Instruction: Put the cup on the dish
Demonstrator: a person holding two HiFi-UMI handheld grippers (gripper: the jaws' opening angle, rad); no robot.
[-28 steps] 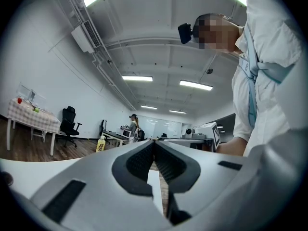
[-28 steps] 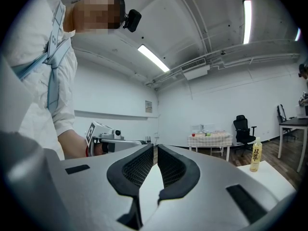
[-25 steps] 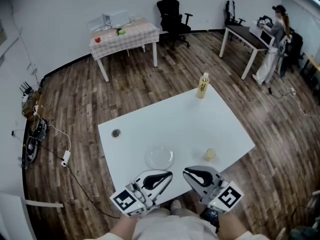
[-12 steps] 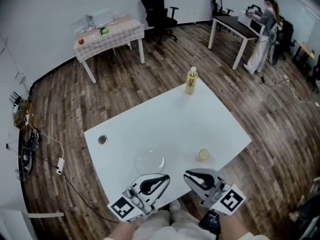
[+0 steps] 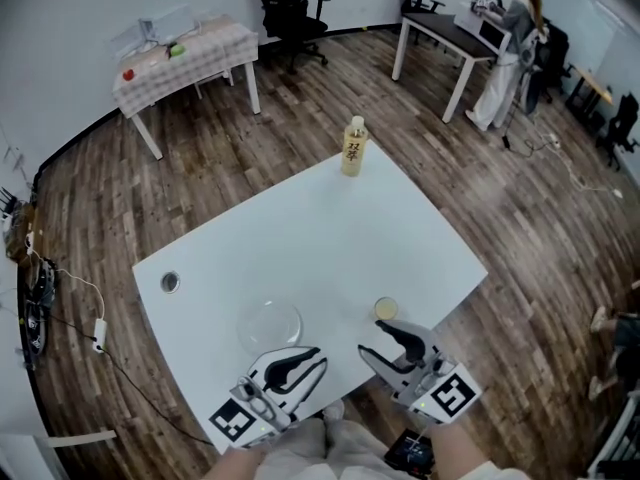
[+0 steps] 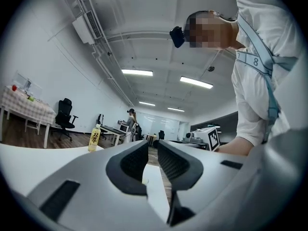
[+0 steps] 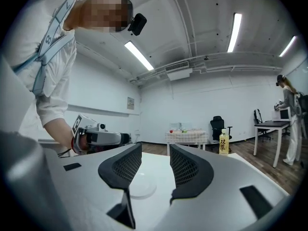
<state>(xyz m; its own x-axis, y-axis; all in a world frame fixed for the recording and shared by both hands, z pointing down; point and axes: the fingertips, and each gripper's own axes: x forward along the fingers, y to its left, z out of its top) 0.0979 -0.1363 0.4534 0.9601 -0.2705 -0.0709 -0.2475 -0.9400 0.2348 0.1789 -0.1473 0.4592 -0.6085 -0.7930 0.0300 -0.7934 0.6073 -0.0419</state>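
state: my left fingers (image 6: 131,163) and right fingers (image 7: 188,167) are just opening, narrowly apart, empty | risk: gap too narrow, I am risking tipping cup (image 5: 386,309) off desk (image 5: 330,238) edge

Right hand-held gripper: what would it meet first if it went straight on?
Probably the clear dish, low ahead; depth is unclear. The right hand-held gripper has just been opening its jaws, which hold nothing.

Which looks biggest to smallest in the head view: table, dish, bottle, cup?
1. table
2. dish
3. bottle
4. cup
The bottle stands farther from the camera, so dish over bottle holds only as seen.
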